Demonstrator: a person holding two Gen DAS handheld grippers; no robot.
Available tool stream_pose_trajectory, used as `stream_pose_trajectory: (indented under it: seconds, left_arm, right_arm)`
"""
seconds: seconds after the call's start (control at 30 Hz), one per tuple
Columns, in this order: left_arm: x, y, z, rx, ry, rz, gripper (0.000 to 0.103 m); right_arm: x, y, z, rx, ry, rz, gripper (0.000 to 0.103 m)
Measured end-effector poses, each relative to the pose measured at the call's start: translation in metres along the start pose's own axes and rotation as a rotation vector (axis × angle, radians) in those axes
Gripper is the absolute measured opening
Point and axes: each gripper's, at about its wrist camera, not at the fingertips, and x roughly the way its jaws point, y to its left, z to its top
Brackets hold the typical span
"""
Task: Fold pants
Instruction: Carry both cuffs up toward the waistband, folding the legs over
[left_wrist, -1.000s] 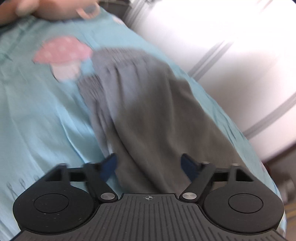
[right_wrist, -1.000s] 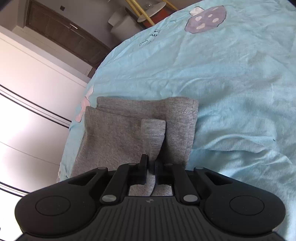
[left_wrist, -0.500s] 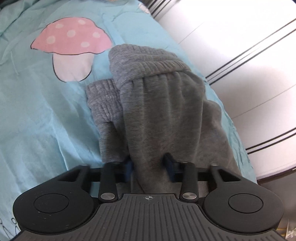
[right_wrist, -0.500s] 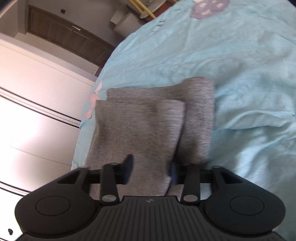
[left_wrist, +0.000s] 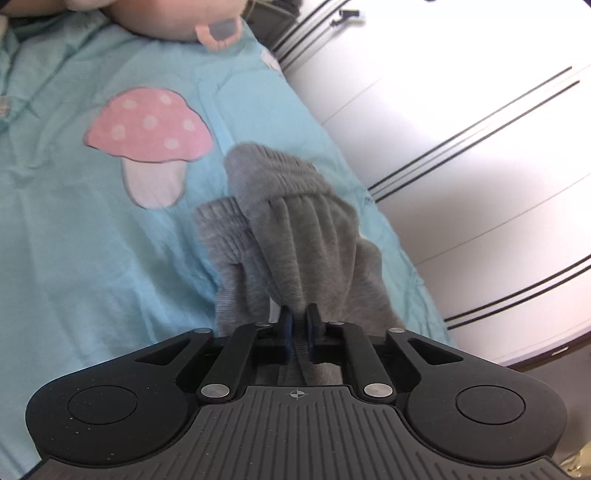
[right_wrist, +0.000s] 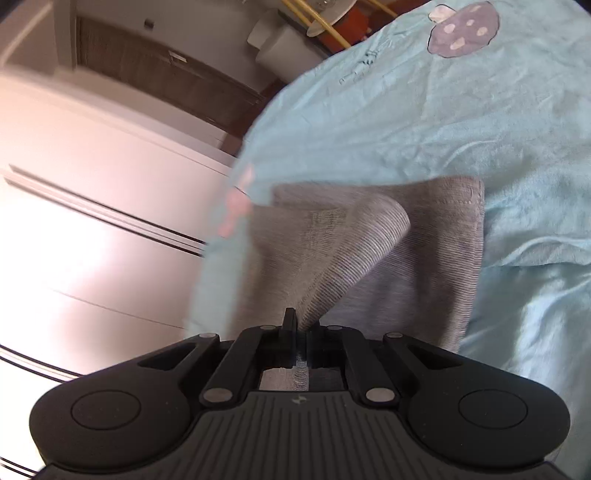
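Grey knit pants (left_wrist: 295, 229) lie folded on a light blue bed sheet (left_wrist: 92, 236). In the left wrist view their gathered waistband points away from me, and my left gripper (left_wrist: 299, 321) is shut on a pinch of the grey cloth near that end. In the right wrist view the same pants (right_wrist: 424, 266) show their ribbed cuff end, with the top layer pulled up off the layer under it. My right gripper (right_wrist: 300, 328) is shut on that raised layer.
A pink mushroom print (left_wrist: 151, 129) marks the sheet left of the pants, a purple one (right_wrist: 461, 29) lies far off. A white wardrobe (left_wrist: 461, 166) runs close along the bed's edge. A plush toy (left_wrist: 177, 18) rests at the head. A dark door (right_wrist: 166, 81) stands beyond.
Both grippers went from spread jaws to shut on the grey cloth. The right one has lifted the top layer of the cuff end. The left one has bunched the waistband end.
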Motion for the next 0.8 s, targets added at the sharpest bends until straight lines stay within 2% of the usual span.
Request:
stream_pose_trajectory:
  seconds: [0.07,0.13,0.17,0.3,0.37,0.4,0.43,0.47,0.5,0.57,0.6,0.73,0.8]
  left_arm:
    - [-0.009,0.009,-0.003,0.008,-0.015,-0.01,0.004]
    - [-0.007,0.019,-0.009,0.025,0.003,0.026,0.004]
    - [-0.002,0.022,-0.013,0.044,0.018,0.049,0.004]
    - [0.002,0.021,-0.015,0.075,0.016,0.067,0.006]
    - [0.009,0.017,-0.012,0.093,0.022,0.093,0.009]
    - [0.013,0.016,-0.011,0.099,0.024,0.109,0.015]
    - [0.016,0.016,-0.01,0.089,0.03,0.133,0.026]
    - [0.018,0.019,-0.01,0.083,0.032,0.137,0.044]
    - [0.019,0.02,-0.01,0.079,0.038,0.145,0.054]
    - [0.016,0.023,-0.013,0.068,0.023,0.165,0.077]
    - [0.014,0.025,-0.014,0.059,0.025,0.151,0.079]
    - [0.018,0.033,-0.013,-0.019,0.077,0.042,0.082]
    - [0.019,0.029,-0.014,-0.027,0.073,0.031,0.082]
  right_arm:
    - [-0.012,0.0,0.004,0.004,-0.007,0.027,0.004]
    - [-0.02,-0.007,0.005,0.013,-0.005,0.031,0.004]
    - [-0.019,-0.011,0.005,0.009,-0.011,0.006,0.004]
    - [0.001,-0.016,-0.007,-0.178,0.012,-0.19,0.004]
    - [0.01,-0.025,-0.01,-0.138,0.038,-0.226,0.005]
    - [0.011,-0.029,-0.008,-0.092,0.04,-0.217,0.005]
    - [0.013,-0.031,-0.006,-0.073,0.046,-0.215,0.005]
    - [0.014,-0.03,-0.006,-0.082,0.053,-0.223,0.005]
    - [0.013,-0.027,-0.006,-0.097,0.057,-0.23,0.005]
    - [0.01,-0.024,-0.005,-0.104,0.063,-0.234,0.012]
    - [0.008,-0.024,-0.003,-0.095,0.064,-0.229,0.016]
    - [-0.009,-0.028,0.005,-0.05,0.056,-0.201,0.051]
    - [-0.012,-0.028,0.008,-0.064,0.039,-0.202,0.061]
